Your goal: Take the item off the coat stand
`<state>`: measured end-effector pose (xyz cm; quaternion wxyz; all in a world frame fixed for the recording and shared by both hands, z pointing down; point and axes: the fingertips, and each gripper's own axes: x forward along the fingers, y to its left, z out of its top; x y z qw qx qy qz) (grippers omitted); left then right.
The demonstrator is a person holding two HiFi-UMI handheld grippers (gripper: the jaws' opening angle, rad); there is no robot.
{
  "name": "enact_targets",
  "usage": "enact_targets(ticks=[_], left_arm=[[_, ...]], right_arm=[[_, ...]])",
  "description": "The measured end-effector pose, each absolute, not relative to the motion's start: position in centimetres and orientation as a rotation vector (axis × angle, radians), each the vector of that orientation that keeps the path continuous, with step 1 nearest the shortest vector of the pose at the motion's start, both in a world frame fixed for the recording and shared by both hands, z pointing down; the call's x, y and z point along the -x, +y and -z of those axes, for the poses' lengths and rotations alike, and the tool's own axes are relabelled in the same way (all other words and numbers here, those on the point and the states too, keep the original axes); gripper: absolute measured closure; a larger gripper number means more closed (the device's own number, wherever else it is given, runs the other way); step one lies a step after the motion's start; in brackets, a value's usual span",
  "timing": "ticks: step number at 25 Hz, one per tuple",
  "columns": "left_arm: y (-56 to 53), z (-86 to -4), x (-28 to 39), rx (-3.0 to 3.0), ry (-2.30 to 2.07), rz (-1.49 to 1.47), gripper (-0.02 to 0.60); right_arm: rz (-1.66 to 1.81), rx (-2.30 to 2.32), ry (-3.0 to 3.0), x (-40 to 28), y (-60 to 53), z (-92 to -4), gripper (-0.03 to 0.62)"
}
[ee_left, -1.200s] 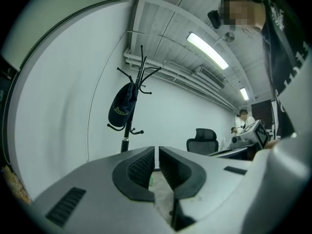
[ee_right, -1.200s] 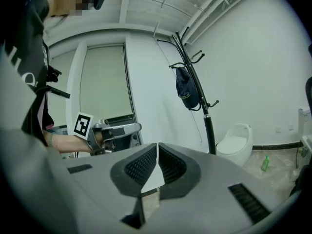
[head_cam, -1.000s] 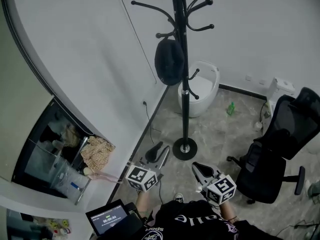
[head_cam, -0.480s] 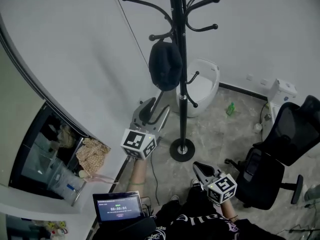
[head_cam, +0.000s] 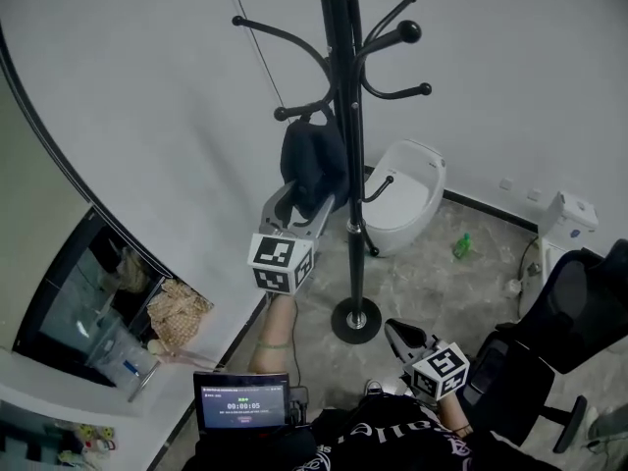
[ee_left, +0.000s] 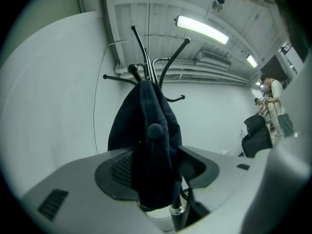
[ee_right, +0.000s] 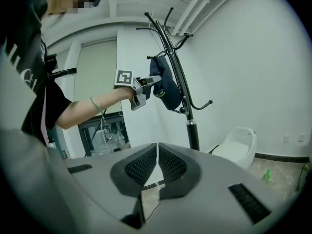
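A dark cap point(head_cam: 312, 160) hangs from a low hook of the black coat stand point(head_cam: 345, 116). My left gripper point(head_cam: 297, 204) is raised to it, and its jaws have just been opening. In the left gripper view the cap point(ee_left: 148, 130) hangs between the wide-open jaws of the left gripper point(ee_left: 157, 168), whose pads do not press on it. The right gripper view shows the left gripper point(ee_right: 146, 84) beside the cap point(ee_right: 165, 87). My right gripper point(head_cam: 394, 329) stays low by the stand's base, shut on nothing point(ee_right: 157, 147).
A white rounded bin point(head_cam: 407, 189) stands behind the pole, with the stand's round base point(head_cam: 355, 319) in front of it. A black office chair point(head_cam: 559, 332) is at right, a glass cabinet point(head_cam: 88, 312) at left, and a timer screen point(head_cam: 242, 400) at the bottom.
My left gripper rose from near the floor up to the cap and its jaws spread apart. The right gripper shifted a little, still low and shut.
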<state>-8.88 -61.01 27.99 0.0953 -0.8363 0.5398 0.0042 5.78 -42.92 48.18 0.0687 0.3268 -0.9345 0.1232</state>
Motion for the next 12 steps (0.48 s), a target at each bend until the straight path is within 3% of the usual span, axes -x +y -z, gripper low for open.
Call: enact_targets(ticks=[2,4,5,12], left_arm=[[-61.9,-28.5,9.1,2.472,1.645,-0.012,0.368],[-62.2,-28.5,9.4,2.493,1.655,-0.060,0.512],[-62.2,-28.4,9.6,2.522,1.649,-0.100,0.549],[-58.9,-22.6,11.6,2.533,1.547,-0.493,0.565]], right_arm=[[-0.381,-0.960,-2.824,-6.1,-43.8,-48.3,0.576],[-0.375,-0.935,-2.830,-6.1,-44.5,-48.1,0.576],[-0.366,-0.923,-2.831,-6.1,-44.8,-48.1,0.576],[-0.379,-0.857,-2.869,-5.7,-46.3,-48.1,0.576]])
